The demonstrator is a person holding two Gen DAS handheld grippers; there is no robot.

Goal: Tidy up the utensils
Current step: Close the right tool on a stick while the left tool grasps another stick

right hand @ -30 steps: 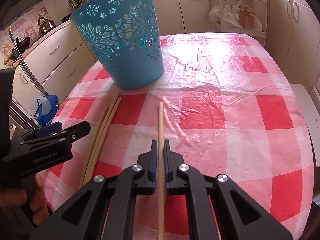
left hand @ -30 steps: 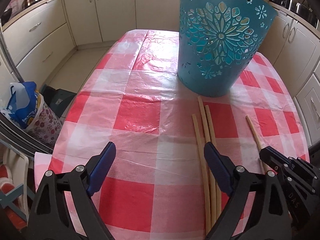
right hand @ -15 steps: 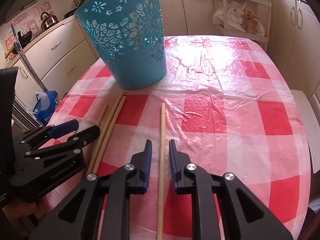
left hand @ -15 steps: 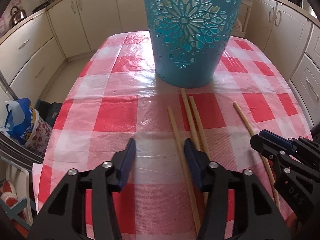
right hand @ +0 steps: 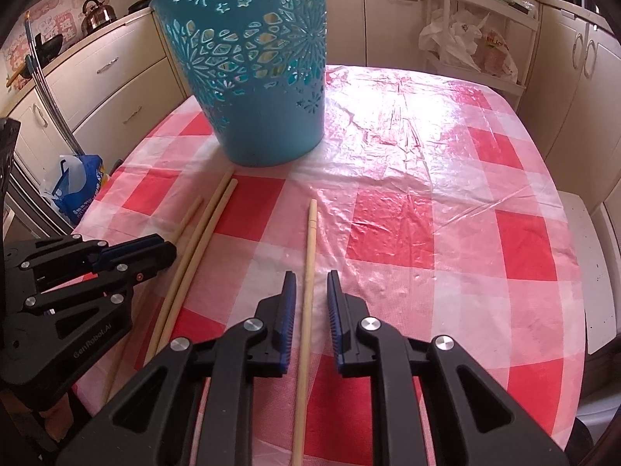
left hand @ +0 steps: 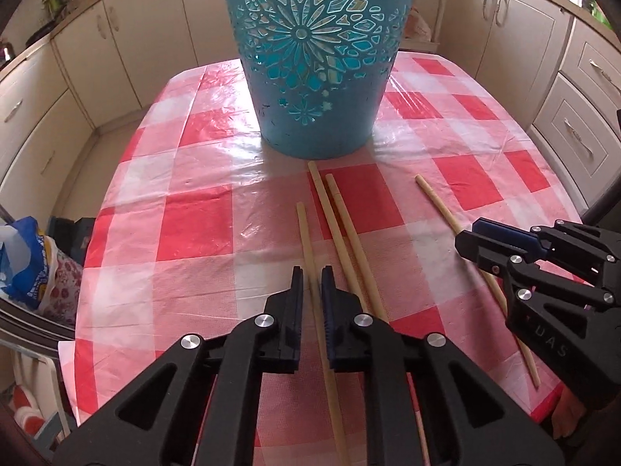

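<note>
On the red-checked tablecloth (left hand: pixel 194 229), four chopsticks point toward the blue basket (left hand: pixel 314 77). Left gripper (left hand: pixel 311 283), just narrowed, pinches the leftmost chopstick (left hand: pixel 304 233); right gripper (right hand: pixel 310 285), marked "GenRobot.AI", loosely straddles the lone chopstick (right hand: pixel 310 240).

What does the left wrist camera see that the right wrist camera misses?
Only the left wrist view shows a floral bag on the floor beside the table. Only the right wrist view shows a kettle on the counter, a white rack holding plastic bags, and the top rim of the teal basket. Both show that basket, four wooden sticks lying in front of it, and the red-and-white checked tablecloth.
</note>
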